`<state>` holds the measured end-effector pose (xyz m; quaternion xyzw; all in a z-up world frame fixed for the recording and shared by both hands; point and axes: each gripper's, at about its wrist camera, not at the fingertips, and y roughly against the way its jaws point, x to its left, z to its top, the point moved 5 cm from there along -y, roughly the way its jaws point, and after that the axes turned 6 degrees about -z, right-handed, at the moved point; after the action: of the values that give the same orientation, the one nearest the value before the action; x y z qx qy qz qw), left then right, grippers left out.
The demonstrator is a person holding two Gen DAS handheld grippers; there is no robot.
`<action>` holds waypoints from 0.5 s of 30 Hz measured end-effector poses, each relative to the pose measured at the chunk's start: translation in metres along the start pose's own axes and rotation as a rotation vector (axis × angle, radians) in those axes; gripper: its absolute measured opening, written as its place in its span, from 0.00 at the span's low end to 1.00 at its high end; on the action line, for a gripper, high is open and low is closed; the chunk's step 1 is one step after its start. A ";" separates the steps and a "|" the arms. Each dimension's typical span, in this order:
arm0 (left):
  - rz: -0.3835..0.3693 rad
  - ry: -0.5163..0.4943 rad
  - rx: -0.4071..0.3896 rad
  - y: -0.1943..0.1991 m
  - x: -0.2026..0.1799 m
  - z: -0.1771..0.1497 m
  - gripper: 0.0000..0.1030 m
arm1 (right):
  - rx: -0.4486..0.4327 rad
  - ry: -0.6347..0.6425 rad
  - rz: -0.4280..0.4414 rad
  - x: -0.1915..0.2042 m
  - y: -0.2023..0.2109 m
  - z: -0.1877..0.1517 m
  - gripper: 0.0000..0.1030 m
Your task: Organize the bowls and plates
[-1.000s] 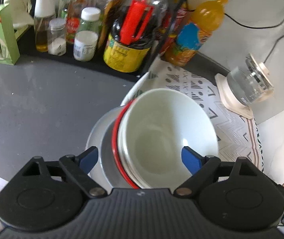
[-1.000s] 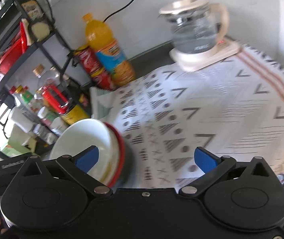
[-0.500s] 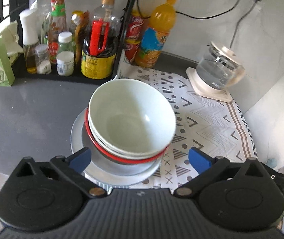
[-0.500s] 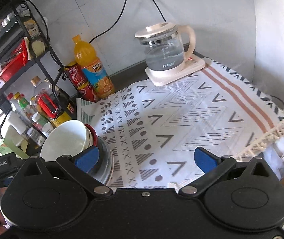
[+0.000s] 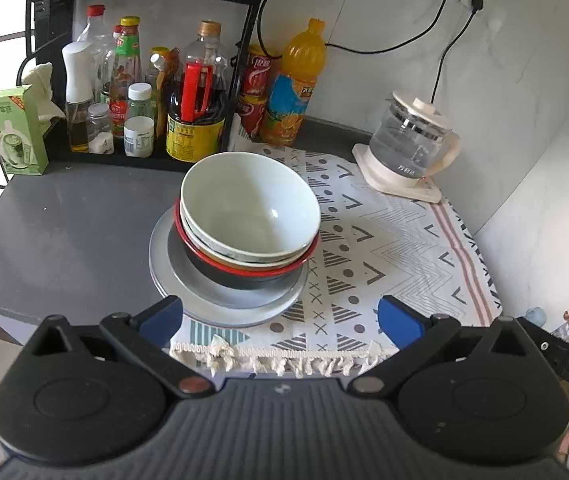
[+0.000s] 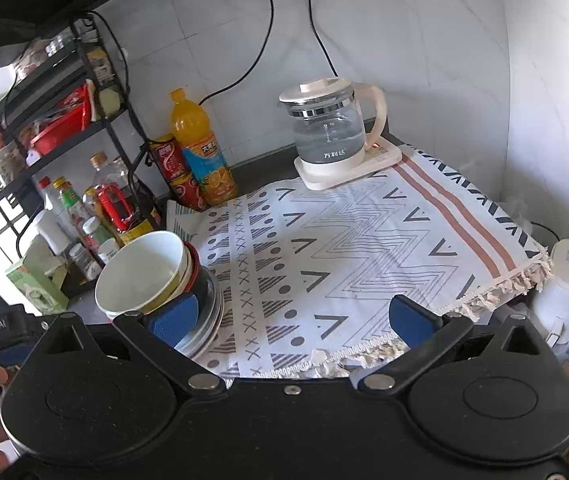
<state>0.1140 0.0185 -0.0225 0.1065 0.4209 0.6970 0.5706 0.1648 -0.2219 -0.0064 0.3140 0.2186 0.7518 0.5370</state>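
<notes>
The left gripper (image 5: 280, 318) hangs above the near edge of the counter with its blue-padded jaws spread as wide as they go and nothing between them. Just ahead of its fingertips stands the stack: a pale white ceramic bowl (image 5: 250, 208) nested on top of what look like one or two more bowls, though their rims crowd together, all inside a black bowl with a red rim (image 5: 244, 276), which sits on round grey plates (image 5: 228, 300). The plates lie half on the fringed white cloth with a grey geometric pattern (image 5: 384, 248) and half on the dark grey countertop (image 5: 64, 232). The right gripper (image 6: 290, 316) is likewise wide open and empty, with the stack just off its left fingertip and the cloth ahead.
</notes>
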 end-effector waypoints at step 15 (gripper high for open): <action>0.013 -0.104 -0.039 0.035 -0.009 -0.035 1.00 | -0.049 0.072 -0.030 -0.007 0.036 -0.022 1.00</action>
<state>0.0706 -0.0057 -0.0168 0.1342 0.3766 0.7022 0.5891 0.1266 -0.2398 0.0002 0.2705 0.2241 0.7595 0.5475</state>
